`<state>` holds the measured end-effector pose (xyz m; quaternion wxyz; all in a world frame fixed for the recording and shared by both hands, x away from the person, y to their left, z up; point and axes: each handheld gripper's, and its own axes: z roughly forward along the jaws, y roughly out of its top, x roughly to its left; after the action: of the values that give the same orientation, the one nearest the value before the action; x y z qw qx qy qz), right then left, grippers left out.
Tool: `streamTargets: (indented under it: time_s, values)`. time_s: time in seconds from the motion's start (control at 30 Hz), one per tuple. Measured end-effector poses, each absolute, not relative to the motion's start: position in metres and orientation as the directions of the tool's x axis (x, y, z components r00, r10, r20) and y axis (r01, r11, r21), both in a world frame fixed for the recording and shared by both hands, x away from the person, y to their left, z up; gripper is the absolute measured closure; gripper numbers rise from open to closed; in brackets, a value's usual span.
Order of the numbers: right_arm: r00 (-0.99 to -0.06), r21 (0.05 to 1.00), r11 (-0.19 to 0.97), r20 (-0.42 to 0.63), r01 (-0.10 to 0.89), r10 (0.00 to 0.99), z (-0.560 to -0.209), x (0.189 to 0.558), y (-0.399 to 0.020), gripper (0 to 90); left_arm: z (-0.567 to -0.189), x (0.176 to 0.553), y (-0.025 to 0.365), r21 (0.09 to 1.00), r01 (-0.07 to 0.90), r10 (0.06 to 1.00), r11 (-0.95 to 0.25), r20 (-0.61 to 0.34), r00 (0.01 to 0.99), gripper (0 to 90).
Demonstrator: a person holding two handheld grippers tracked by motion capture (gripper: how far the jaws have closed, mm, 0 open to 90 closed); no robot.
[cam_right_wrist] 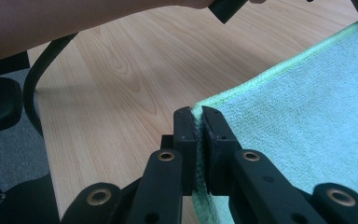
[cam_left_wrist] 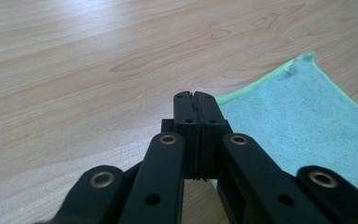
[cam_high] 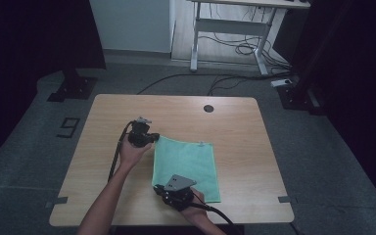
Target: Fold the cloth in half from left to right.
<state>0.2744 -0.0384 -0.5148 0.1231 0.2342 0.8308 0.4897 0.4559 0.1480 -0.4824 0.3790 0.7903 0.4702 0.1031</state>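
I have the right tool (cam_right_wrist: 199,116) clenched on the near left corner of the soft, limp green cloth (cam_high: 188,164) lying flat on the surface (cam_high: 103,147), left tool (cam_left_wrist: 196,100) shut at its far left corner, hems the best grab.

A large dark "9" (cam_high: 69,127) is marked on the grey floor (cam_high: 24,147) left of the table (cam_high: 176,110)

A light wooden desk (cam_high: 107,161) with a round cable hole (cam_high: 208,108) near its far edge carries a green cloth (cam_high: 191,161) lying flat toward its near edge.
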Motion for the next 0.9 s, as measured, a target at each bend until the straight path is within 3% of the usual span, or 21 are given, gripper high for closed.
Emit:
streamTargets:
  time_s: [0.9]
  values:
    - [-0.861,0.895,0.365,0.04,0.257,0.508,-0.499,0.275,-0.032,84.6,-0.455,0.454,0.149,0.72,0.629,0.823,-0.293,-0.145,0.549,88.5]
